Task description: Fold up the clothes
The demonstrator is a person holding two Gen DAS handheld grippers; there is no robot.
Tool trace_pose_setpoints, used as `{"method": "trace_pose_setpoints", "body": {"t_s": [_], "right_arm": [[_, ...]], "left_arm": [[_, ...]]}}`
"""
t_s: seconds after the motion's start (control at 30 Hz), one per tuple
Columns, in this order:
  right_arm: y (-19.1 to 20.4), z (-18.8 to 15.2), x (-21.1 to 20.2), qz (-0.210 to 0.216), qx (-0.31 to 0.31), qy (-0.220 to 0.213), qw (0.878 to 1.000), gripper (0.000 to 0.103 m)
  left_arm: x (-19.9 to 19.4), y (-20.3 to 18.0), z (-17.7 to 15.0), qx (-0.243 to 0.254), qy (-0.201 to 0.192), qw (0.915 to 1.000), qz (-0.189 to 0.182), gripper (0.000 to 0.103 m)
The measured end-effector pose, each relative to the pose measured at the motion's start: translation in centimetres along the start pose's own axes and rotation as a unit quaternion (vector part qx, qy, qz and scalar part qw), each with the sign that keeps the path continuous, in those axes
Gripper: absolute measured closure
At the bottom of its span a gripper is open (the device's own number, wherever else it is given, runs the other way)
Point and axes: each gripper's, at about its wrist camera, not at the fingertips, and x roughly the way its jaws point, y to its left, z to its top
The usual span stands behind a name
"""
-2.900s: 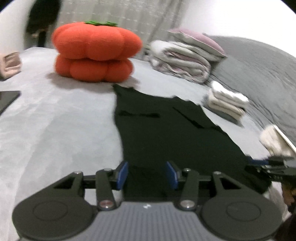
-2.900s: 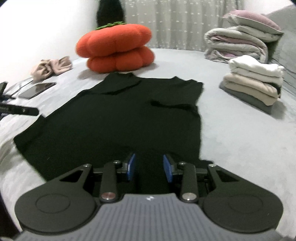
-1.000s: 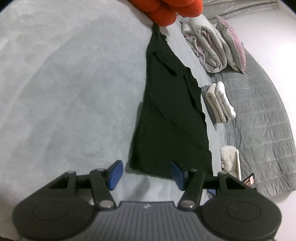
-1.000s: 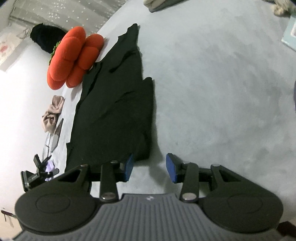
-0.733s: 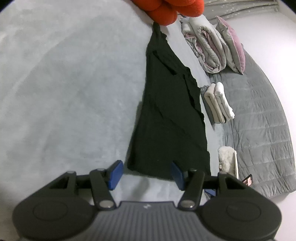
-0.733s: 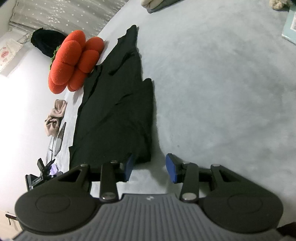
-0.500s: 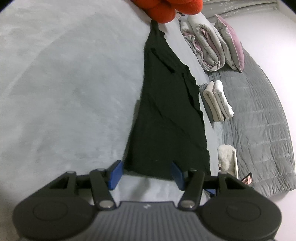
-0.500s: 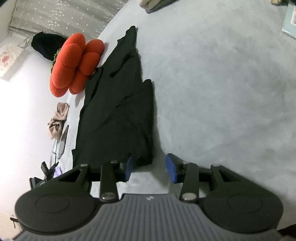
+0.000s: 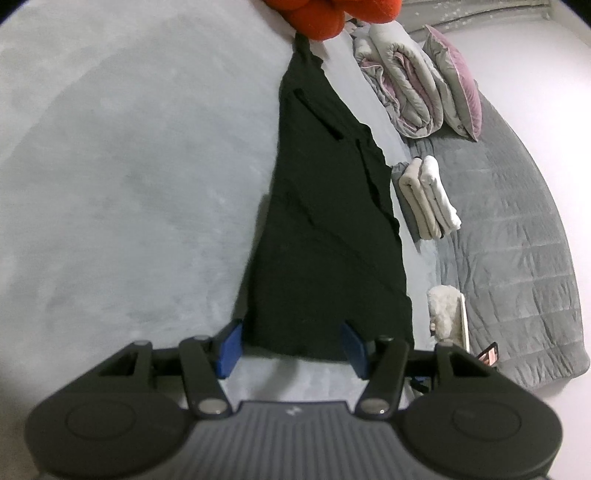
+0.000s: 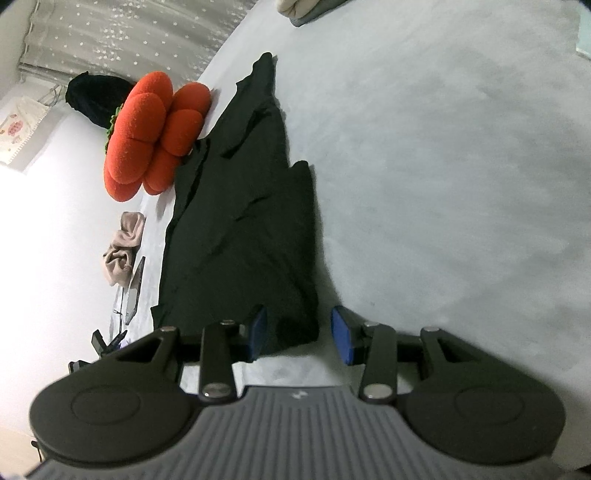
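A black garment (image 9: 325, 236) lies flat on a pale grey bed (image 9: 122, 177), folded into a long strip whose narrow end points at an orange cushion (image 10: 151, 136). Beside the garment sit folded towels (image 9: 424, 199), with rolled bedding (image 9: 402, 85) further on near the cushion. A starred curtain (image 10: 122, 40) hangs behind. The left gripper (image 9: 291, 347) and the right gripper (image 10: 299, 330) both hover at the garment's near hem, jaws apart, clamping nothing. No writing is readable.

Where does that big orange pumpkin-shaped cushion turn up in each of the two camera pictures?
Left wrist view: orange cushion at the top edge, partly cut off, just beyond the far tip of the black garment.
Right wrist view: orange cushion upper left, beside the garment's far end.
Shared landmark: the black garment, running up the middle.
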Motion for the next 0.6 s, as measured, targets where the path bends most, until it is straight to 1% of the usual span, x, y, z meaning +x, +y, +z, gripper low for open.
{"method": "trace_pose_setpoints", "body": {"t_s": [0.23,0.33,0.4,0.43,0.47,0.5,0.53,0.57,0.6], "right_arm": [[0.4,0.2,0.6,0.004,-0.001,-0.001,1.0,0.06],[0.5,0.2,0.9,0.006,-0.004,-0.001,1.0,0.06],[0.7,0.3,1.1,0.007,-0.008,0.0,1.0,0.06],[0.8,0.3,1.2,0.006,-0.012,0.001,1.0,0.06],[0.9,0.3,1.2,0.005,-0.017,0.003,1.0,0.06],[0.9,0.3,1.1,0.005,-0.02,0.004,1.0,0.064],[0.9,0.4,1.0,0.003,-0.022,0.005,1.0,0.067],[0.8,0.5,1.0,0.002,-0.021,0.006,1.0,0.076],[0.6,0.5,1.0,0.003,-0.016,0.008,1.0,0.081]], "left_arm": [[0.5,-0.2,0.1,-0.002,0.001,1.0,-0.006,0.045],[0.7,-0.3,0.1,-0.004,-0.001,1.0,-0.008,0.048],[0.8,-0.4,0.1,-0.002,-0.002,1.0,0.002,0.062],[0.7,-0.3,0.2,-0.003,-0.002,1.0,0.005,0.065],[0.7,-0.1,0.2,-0.007,-0.001,1.0,0.006,0.072],[0.6,0.1,0.3,-0.012,0.0,0.9999,0.006,0.08],[0.6,0.3,0.3,-0.018,0.001,0.9998,0.006,0.085],[0.6,0.5,0.4,-0.022,0.002,0.9997,0.008,0.095],[0.6,0.6,0.4,-0.026,0.003,0.9996,0.01,0.096]]}}
